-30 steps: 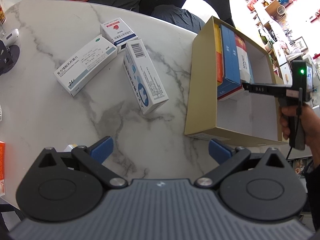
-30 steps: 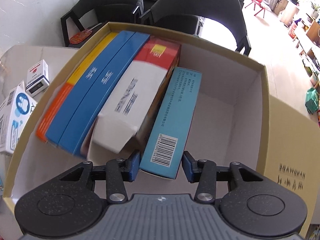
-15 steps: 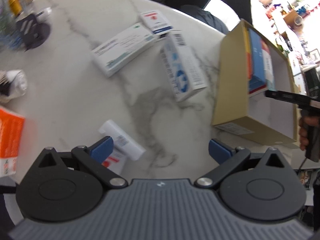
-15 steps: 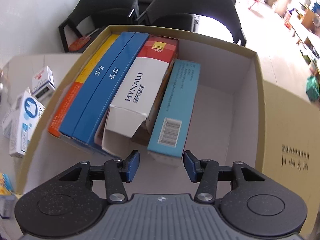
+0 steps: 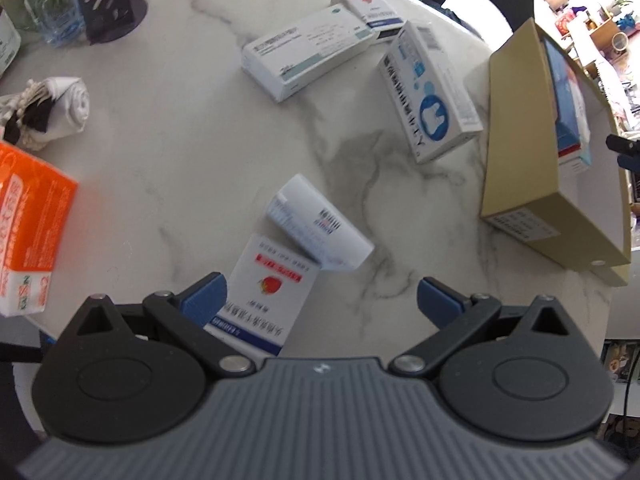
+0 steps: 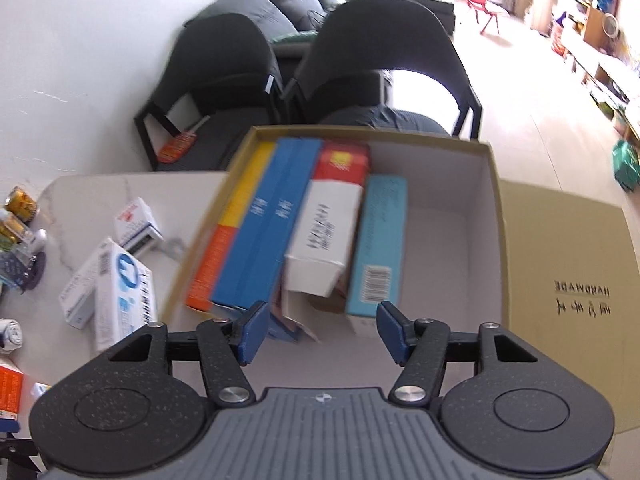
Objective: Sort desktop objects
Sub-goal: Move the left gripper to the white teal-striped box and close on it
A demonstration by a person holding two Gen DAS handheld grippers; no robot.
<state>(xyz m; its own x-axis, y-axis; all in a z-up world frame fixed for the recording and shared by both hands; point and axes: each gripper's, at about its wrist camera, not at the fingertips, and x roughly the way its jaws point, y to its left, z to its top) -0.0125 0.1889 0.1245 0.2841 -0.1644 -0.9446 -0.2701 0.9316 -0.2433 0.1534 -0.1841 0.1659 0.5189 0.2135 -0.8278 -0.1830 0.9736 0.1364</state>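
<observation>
A round white marble table [image 5: 168, 128] with grey veins fills the left wrist view; two dark chairs [image 6: 384, 60] stand behind it in the upper half of the right wrist view. A tan cardboard box [image 6: 496, 216] with a white inside sits at the centre of that view, and its left part is packed with cartons on edge: an orange-and-yellow one [image 6: 228, 248], two blue ones [image 6: 268, 220], a red-and-white one [image 6: 332, 216] and a light blue one [image 6: 378, 240] with a barcode; its right part is bare. The right hand-held gripper [image 6: 318, 334] tilts down over the box's near wall, its jaws opening, nothing between them. The left hand-held gripper [image 5: 322, 300] points steeply at the table, jaws wide apart, gripping nothing. Loose cartons lie on the marble: a strawberry-printed box [image 5: 268, 292] by the left blue pad at lower centre, a small white barcoded box [image 5: 320, 224] touching it, a tooth-printed box [image 5: 432, 92] and a long white box [image 5: 308, 52] further up, and an orange carton [image 5: 28, 216] at the left edge
</observation>
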